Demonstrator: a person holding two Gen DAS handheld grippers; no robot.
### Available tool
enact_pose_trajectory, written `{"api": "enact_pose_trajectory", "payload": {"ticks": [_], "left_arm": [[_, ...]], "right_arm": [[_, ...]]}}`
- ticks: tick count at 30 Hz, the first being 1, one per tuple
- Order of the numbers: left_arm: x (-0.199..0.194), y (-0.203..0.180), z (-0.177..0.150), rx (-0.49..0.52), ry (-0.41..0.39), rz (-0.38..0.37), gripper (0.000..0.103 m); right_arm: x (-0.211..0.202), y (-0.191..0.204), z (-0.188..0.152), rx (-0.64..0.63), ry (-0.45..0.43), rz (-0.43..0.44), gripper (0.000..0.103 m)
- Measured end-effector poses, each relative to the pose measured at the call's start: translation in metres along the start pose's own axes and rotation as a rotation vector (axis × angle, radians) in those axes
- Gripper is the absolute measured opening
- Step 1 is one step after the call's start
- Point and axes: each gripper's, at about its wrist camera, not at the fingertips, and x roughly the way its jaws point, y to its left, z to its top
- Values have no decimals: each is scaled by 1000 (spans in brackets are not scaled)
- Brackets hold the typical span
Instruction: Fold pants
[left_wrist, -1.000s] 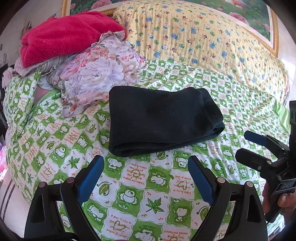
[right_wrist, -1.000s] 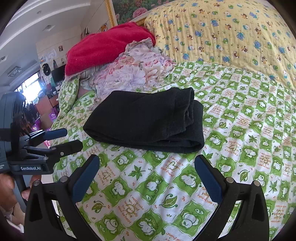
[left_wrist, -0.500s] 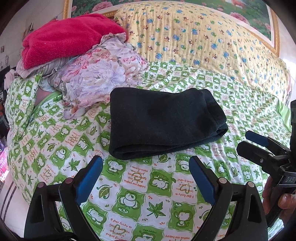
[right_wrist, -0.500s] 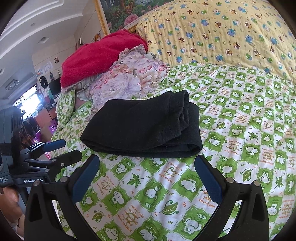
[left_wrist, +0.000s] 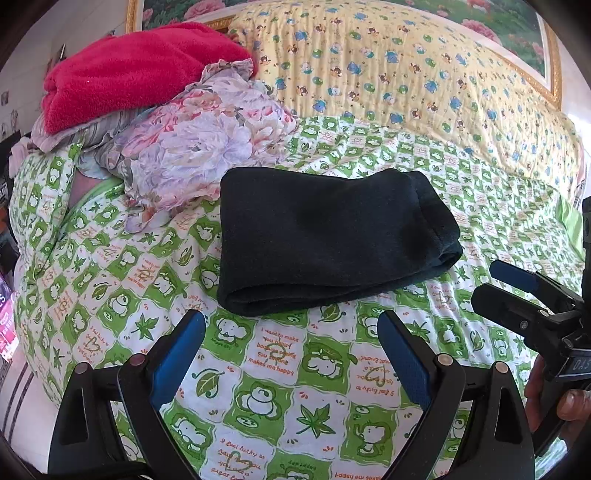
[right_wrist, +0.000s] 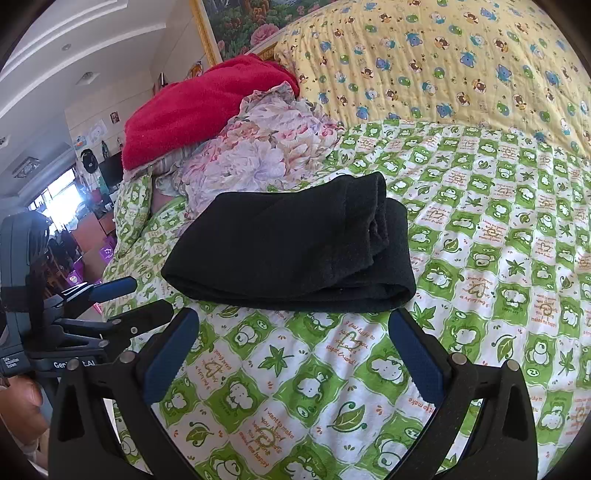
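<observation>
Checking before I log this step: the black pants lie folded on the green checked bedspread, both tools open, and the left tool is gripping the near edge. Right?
Not quite. The left tool grips nothing; it hangs open short of the black pants, as the left wrist view shows. The pants do lie folded on the bedspread, and the right tool is open too.

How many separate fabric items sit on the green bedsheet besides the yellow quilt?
3: black pants folded, centre; floral cloth behind-left of them; red blanket atop the pile. More may hide beneath.

Beside the folded black pants, the floral bundle hides the red blanket's lower edge, and beyond it the room's clutter blurs.
</observation>
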Motion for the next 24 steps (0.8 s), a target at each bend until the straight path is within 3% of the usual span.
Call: {"api": "enact_pose_trajectory", "payload": {"ticks": [24], "left_arm": [[7,2,0,2,18,10,95]], "right_arm": [[13,11,-1,-68,37,-24,102]]}}
